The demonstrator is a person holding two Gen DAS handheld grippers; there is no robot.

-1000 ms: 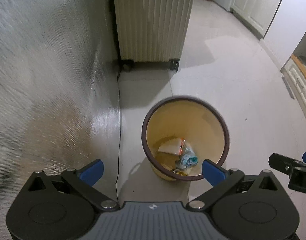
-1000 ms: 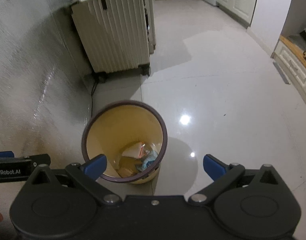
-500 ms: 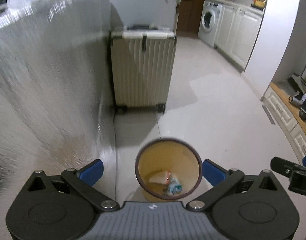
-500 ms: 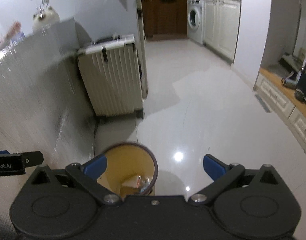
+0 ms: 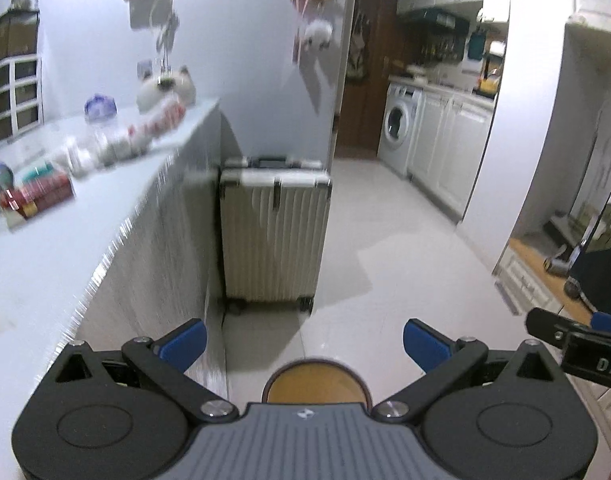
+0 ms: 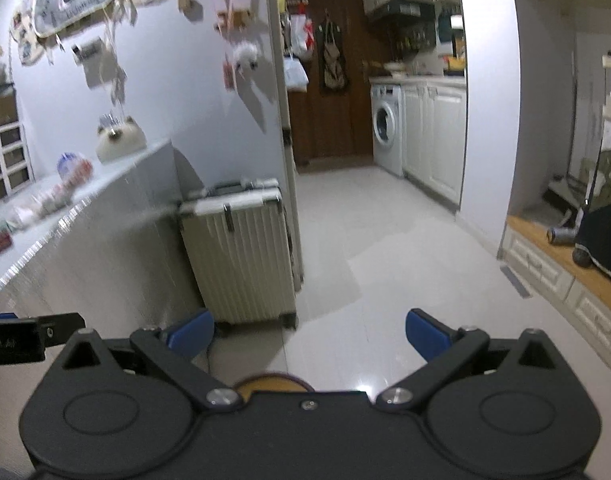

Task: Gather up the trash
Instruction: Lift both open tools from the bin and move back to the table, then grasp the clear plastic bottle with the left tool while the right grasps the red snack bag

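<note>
- Left gripper (image 5: 303,344): blue-tipped fingers (image 5: 183,340) spread wide, nothing between them. It points level down the room.
- Right gripper (image 6: 309,334): jaws likewise wide apart and empty. Its tip also shows at the right edge of the left wrist view; the left gripper's tip shows at the left edge of the right wrist view, so the two are side by side.
- Trash bin (image 5: 315,382): round, yellow inside with a dark rim, on the floor directly below the left gripper. Only its far half shows above the gripper body; contents are hidden. In the right wrist view just a sliver of rim (image 6: 271,380) shows.
- Counter (image 5: 57,240): pale top running along the left, with a silvery front panel. Objects on it are motion-blurred: a red package (image 5: 37,196), a blue-and-white round item (image 5: 100,106), and a white rounded thing (image 5: 165,88). I cannot tell what else.
- Suitcase (image 5: 273,236): cream, ribbed, upright on wheels at the counter's far end, beyond the bin.
- Floor (image 5: 393,248): glossy pale tile.
- Washing machine (image 5: 397,128): far back on the right, beside white cabinets (image 5: 449,148).
- Wall (image 6: 165,72) above the counter carries small hanging decorations, blurred.
</note>
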